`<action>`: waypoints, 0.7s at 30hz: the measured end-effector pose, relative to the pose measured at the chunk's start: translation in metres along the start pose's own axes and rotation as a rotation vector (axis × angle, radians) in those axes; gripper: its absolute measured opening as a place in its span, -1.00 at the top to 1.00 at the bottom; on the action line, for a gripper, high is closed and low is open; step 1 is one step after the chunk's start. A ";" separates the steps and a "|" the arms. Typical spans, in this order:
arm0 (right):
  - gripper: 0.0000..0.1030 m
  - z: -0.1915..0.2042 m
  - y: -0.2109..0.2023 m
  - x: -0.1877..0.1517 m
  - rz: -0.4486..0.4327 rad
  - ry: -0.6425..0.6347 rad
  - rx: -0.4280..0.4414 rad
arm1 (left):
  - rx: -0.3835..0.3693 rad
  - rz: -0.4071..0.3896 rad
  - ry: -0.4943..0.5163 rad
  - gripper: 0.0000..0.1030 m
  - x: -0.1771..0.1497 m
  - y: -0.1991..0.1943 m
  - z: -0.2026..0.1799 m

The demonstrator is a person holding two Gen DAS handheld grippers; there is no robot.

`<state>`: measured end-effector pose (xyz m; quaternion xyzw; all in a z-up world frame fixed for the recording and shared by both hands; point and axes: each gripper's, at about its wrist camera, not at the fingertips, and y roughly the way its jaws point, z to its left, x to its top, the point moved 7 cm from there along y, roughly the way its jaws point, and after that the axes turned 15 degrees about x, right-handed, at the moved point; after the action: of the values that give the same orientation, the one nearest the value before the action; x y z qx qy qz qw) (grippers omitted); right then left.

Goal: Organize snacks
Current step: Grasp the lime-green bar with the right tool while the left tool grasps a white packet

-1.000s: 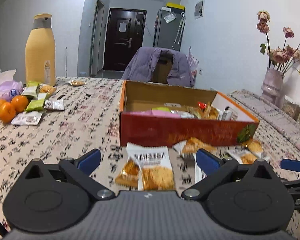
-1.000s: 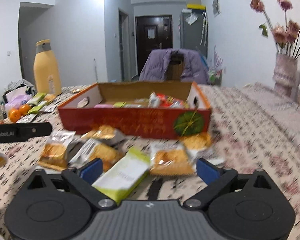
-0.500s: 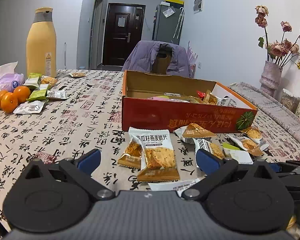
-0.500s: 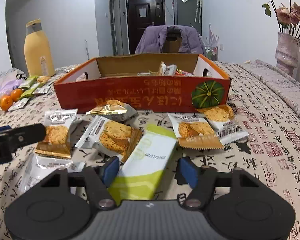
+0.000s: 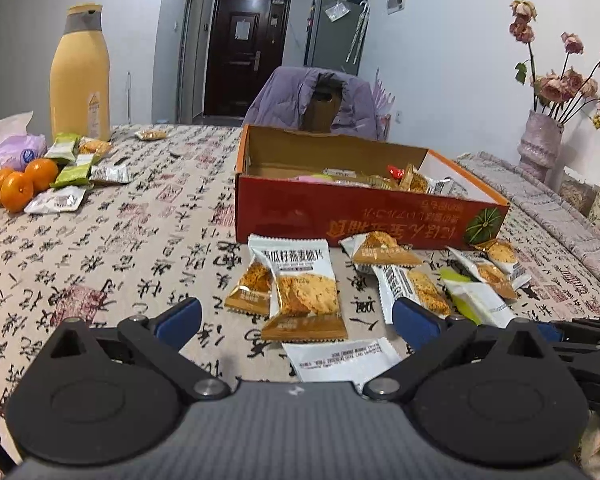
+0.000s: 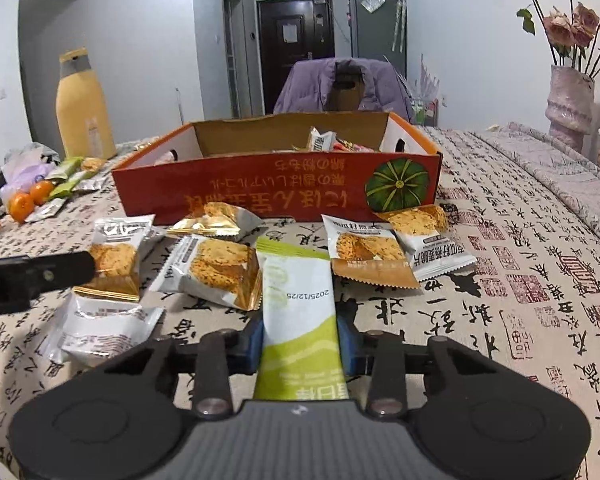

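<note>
While the right tool clamps a green packet, the left tool gapes.

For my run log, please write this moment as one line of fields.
step: pick snack | right gripper: shut on green-white packet | left gripper: open above oat crisp packets | red box: partly filled

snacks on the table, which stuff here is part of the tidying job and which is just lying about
Part of the job:
- green and white bar, clamped in the right gripper
- loose oat crisp packets in front of the box
- red cardboard box, already holding some snacks
- left gripper, open over a packet

Just lying about:
- yellow bottle
- oranges
- vase of dried roses
- purple jacket on the chair
</note>
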<state>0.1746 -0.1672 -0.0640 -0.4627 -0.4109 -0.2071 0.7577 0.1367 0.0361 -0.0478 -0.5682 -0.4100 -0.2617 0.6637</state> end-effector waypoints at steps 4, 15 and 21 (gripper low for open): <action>0.31 0.004 -0.012 0.003 -0.055 -0.021 0.034 | 0.007 0.030 0.006 -1.00 -0.004 0.000 -0.005; 0.31 -0.017 -0.043 0.010 -0.163 -0.016 0.001 | 0.049 0.127 0.065 -1.00 -0.020 0.008 -0.032; 0.31 -0.028 -0.044 0.004 -0.164 0.009 0.002 | 0.086 0.164 0.094 -1.00 -0.028 0.013 -0.048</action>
<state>0.1585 -0.2131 -0.0444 -0.4258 -0.4442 -0.2705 0.7404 0.1448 -0.0112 -0.0790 -0.5579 -0.3414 -0.2152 0.7252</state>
